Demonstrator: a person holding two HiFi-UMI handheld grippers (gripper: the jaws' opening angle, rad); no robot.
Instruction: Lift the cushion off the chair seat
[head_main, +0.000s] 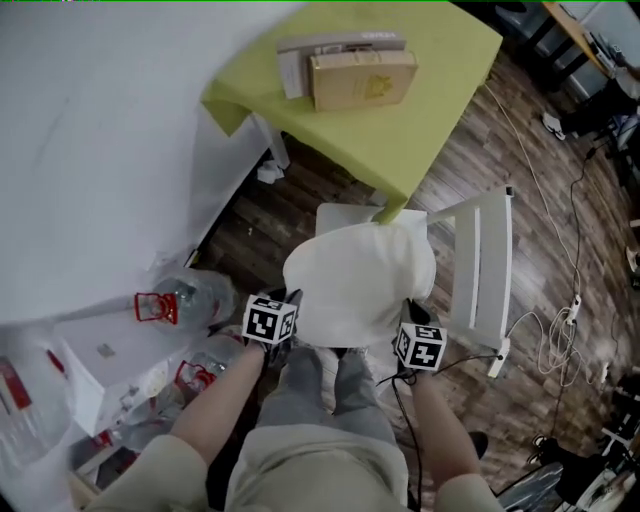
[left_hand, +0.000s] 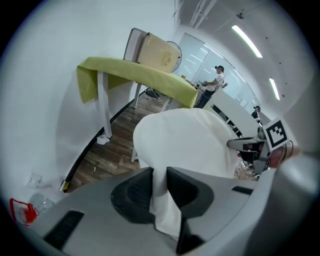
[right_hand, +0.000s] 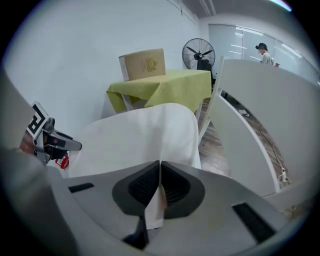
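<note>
head view shows left gripper (head_main: 290, 320) and right gripper (head_main: 412, 318) clamping the cushion (head_main: 360, 280).

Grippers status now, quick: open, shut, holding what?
Left gripper: shut on an edge of the cushion.
Right gripper: shut on the cushion fabric at the other side.

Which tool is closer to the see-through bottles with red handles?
Left. The left tool grips the cushion edge close beside the bottles; the right tool grips the opposite edge, by the chair back.
</note>
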